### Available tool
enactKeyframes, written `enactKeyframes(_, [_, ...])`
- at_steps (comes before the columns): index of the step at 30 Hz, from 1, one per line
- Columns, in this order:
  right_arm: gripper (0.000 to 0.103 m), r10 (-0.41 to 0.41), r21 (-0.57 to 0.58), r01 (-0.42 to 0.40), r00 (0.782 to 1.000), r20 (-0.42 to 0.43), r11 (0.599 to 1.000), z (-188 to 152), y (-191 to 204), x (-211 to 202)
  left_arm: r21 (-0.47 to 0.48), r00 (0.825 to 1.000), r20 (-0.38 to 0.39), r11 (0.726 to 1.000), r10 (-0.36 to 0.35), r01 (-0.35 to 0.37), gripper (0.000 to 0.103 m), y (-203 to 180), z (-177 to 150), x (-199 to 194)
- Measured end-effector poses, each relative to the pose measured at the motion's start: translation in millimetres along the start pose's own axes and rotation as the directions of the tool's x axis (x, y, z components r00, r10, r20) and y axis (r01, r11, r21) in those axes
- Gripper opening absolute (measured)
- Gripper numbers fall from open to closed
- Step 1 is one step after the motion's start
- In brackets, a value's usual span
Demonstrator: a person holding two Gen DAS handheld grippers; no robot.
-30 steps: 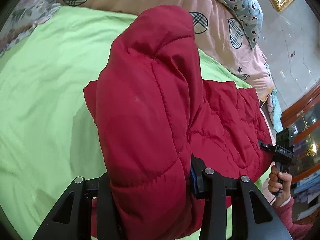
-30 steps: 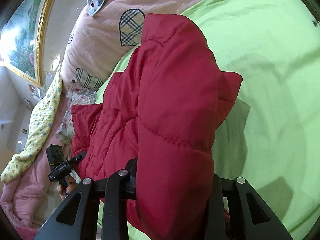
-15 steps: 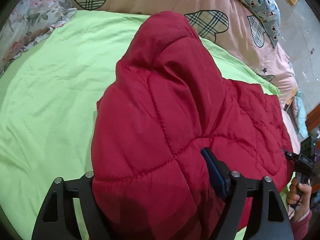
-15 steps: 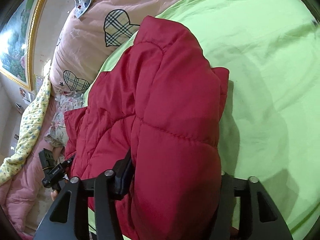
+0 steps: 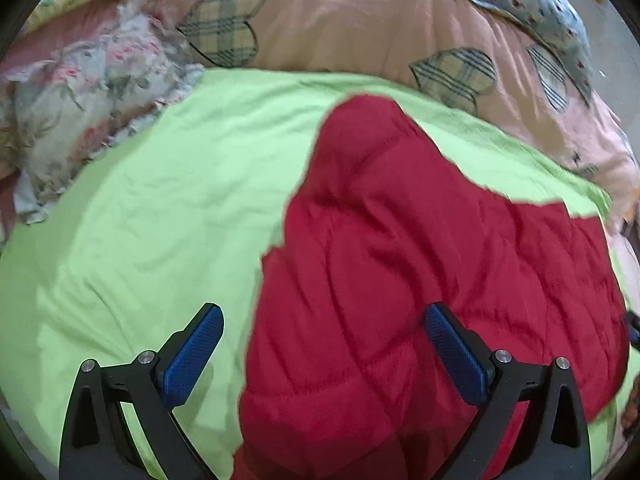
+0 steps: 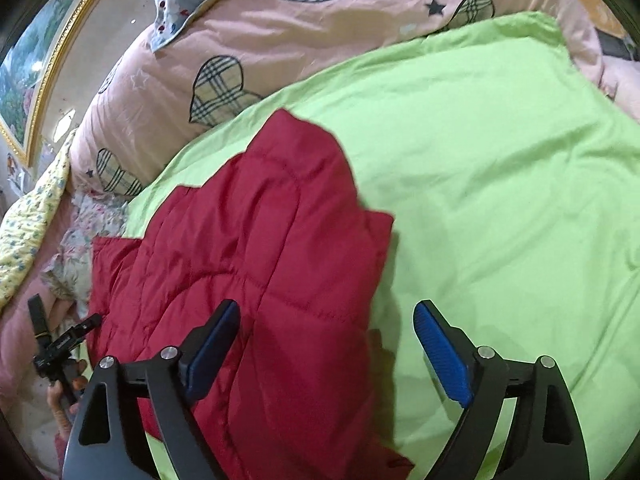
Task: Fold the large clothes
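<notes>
Both sets of jaws are seen spread wide and released, having just been opening, with nothing pressed by the blue pads [image 5: 192, 356]; part of the red quilted jacket [image 5: 420, 288] lies below and between the fingers of each gripper without being clamped. On the left gripper [image 5: 324, 354], one pad is seen over the green bed sheet [image 5: 140, 208] and the other over the jacket. On the right gripper [image 6: 326, 350], the left-hand pad in its view is over the jacket and the other over bare sheet. The jacket is laid on the sheet, doubled over itself, with a puffy folded portion on top and a flatter layer spread beneath it. Beyond the sheet, a pink duvet [image 6: 360, 20] with plaid heart patches is bunched along the far side of the bed. A blue patterned pillow [image 5: 536, 4] rests on the duvet, and a floral cloth [image 5: 92, 92] is heaped at one edge. A gilt picture frame [image 6: 52, 64] is seen on the wall in the right wrist view, where the person's hand [image 6: 64, 392] holding the other gripper's handle is also caught at the lower left.
</notes>
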State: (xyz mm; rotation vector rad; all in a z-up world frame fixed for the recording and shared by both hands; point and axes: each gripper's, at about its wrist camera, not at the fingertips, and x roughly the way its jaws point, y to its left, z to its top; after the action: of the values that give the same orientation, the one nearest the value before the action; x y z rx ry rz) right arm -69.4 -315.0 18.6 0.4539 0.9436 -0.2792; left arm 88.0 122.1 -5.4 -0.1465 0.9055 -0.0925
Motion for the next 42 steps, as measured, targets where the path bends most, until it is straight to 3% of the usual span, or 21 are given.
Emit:
enactKeyframes(6, [0.092,-0.004,-0.025,0.005,1.000,0.018,1.000,12,12,1,-0.092,0.999,0.011,0.994,-0.051,0.052,0.102,9,13,-6])
enactKeyframes(13, [0.099,-0.012,-0.100,0.013,1.000,0.010,0.995,22,41,19,0.017,0.994,-0.035,0.994,-0.106,0.107,0.102,-12,16,0])
enactKeyframes(15, [0.099,-0.040,-0.131,0.037,0.999,-0.021,0.991,26,51,33,0.053,0.994,-0.049,0.994,-0.096,0.098,0.098,-21,18,12])
enactKeyframes(16, [0.100,-0.050,-0.144,0.045,0.998,-0.030,0.988,27,56,38,0.080,0.991,-0.068,0.990,-0.112,0.118,0.092,-25,19,20])
enactKeyframes(17, [0.100,-0.060,-0.168,0.052,0.997,-0.040,0.984,27,61,44,0.101,0.990,-0.088,0.987,-0.113,0.122,0.070,-29,19,27])
enactKeyframes(18, [0.099,-0.070,-0.188,0.059,0.996,-0.056,0.980,27,65,49,0.123,0.990,-0.109,0.987,-0.086,0.099,0.063,-34,18,34])
enactKeyframes(20, [0.087,-0.098,-0.223,0.079,0.993,-0.073,0.972,25,71,59,0.154,0.989,-0.118,0.982,-0.090,0.108,0.040,-39,17,37])
enactKeyframes(21, [0.078,-0.105,-0.234,0.085,0.991,-0.077,0.968,24,73,62,0.162,0.989,-0.112,0.980,-0.094,0.112,0.035,-41,17,35])
enactKeyframes(23, [0.037,-0.128,-0.238,0.108,0.990,-0.066,0.965,22,75,63,0.172,0.989,-0.102,0.977,-0.109,0.126,0.023,-44,22,29])
enactKeyframes(25, [0.020,-0.113,-0.224,0.098,0.992,-0.055,0.970,24,74,56,0.167,0.986,-0.087,0.973,-0.144,0.157,0.019,-45,26,20])
enactKeyframes(29, [0.015,-0.053,-0.192,0.049,0.999,-0.013,0.980,29,74,39,0.122,0.971,-0.058,0.964,-0.230,0.236,0.017,-36,37,11])
enactKeyframes(34, [0.014,0.052,-0.116,-0.041,0.994,0.093,0.992,42,67,11,0.002,0.944,-0.048,0.945,-0.327,0.328,0.016,-11,50,20])
enactKeyframes(36, [0.013,0.048,-0.112,-0.035,0.992,0.115,0.993,46,70,12,-0.042,0.935,-0.062,0.937,-0.348,0.346,0.016,-3,52,35])
enactKeyframes(39, [0.013,-0.003,-0.126,0.017,0.993,0.116,0.992,50,73,31,-0.093,0.938,-0.137,0.947,-0.318,0.308,0.017,7,53,80])
enactKeyframes(42, [0.013,-0.048,-0.085,0.051,0.998,0.029,0.995,48,63,72,-0.163,0.915,-0.215,0.936,-0.341,0.311,0.021,18,48,121])
